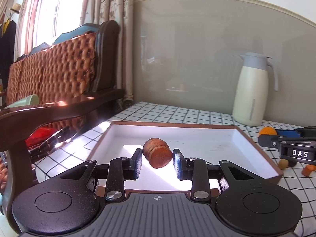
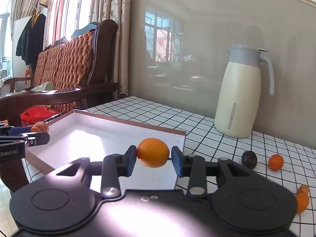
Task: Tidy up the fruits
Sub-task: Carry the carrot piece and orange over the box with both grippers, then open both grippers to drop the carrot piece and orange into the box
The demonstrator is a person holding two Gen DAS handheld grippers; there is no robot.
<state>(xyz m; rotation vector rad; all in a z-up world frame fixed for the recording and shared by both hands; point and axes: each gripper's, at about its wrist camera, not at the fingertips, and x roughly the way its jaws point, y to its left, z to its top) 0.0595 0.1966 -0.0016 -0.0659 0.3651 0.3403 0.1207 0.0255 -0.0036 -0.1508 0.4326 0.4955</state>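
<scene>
My left gripper (image 1: 157,160) is shut on a brownish-orange wrinkled fruit (image 1: 157,152), held above the white tray (image 1: 254,148) with the brown rim. In the right wrist view that fruit (image 2: 40,127) and the left gripper (image 2: 37,136) show at the left edge, over the tray's near-left side. My right gripper (image 2: 154,159) is shut on a bright orange citrus fruit (image 2: 153,152), above the tray's (image 2: 126,122) right part. In the left wrist view the right gripper (image 1: 265,135) comes in from the right with the orange (image 1: 267,131) in it.
On the checked tablecloth right of the tray lie a dark round fruit (image 2: 249,159), a small orange (image 2: 276,162) and orange pieces (image 2: 302,198). A cream thermos jug (image 2: 240,96) stands at the back by the wall. A wooden chair (image 2: 65,69) stands left of the table.
</scene>
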